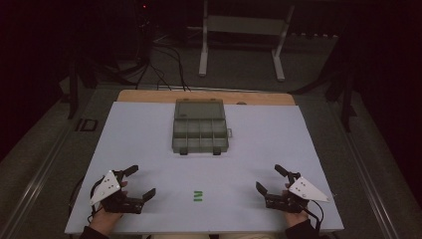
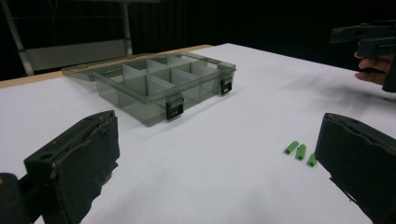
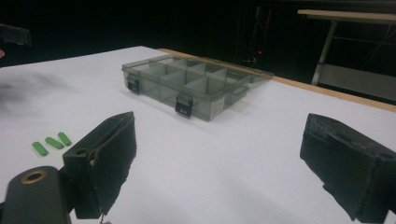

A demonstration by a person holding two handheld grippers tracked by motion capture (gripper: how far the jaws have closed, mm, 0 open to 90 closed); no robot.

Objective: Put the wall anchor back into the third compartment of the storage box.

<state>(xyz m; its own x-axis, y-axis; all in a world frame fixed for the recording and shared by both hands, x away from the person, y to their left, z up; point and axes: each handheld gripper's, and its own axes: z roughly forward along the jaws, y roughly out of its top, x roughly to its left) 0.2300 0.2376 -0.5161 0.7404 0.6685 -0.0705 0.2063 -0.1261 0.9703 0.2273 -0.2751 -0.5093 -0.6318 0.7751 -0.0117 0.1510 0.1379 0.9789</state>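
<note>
A smoky clear compartment box (image 1: pixel 199 131) lies open on the white table (image 1: pixel 149 139), lid folded back; its compartments look empty (image 2: pixel 159 86) (image 3: pixel 191 84). Three small green pieces (image 1: pixel 198 195) lie side by side near the front edge, between my hands (image 2: pixel 300 151) (image 3: pixel 50 143). My left gripper (image 1: pixel 142 183) rests at the front left, jaws wide apart with nothing between them (image 2: pixel 215 172). My right gripper (image 1: pixel 268 180) rests at the front right, equally open and empty (image 3: pixel 219 172).
A wooden strip (image 1: pixel 149 95) borders the table's far edge. Beyond it stands a white metal frame (image 1: pixel 239 30) with cables (image 1: pixel 164 59) on the dark floor. A metal rail (image 1: pixel 40 174) runs along the left side.
</note>
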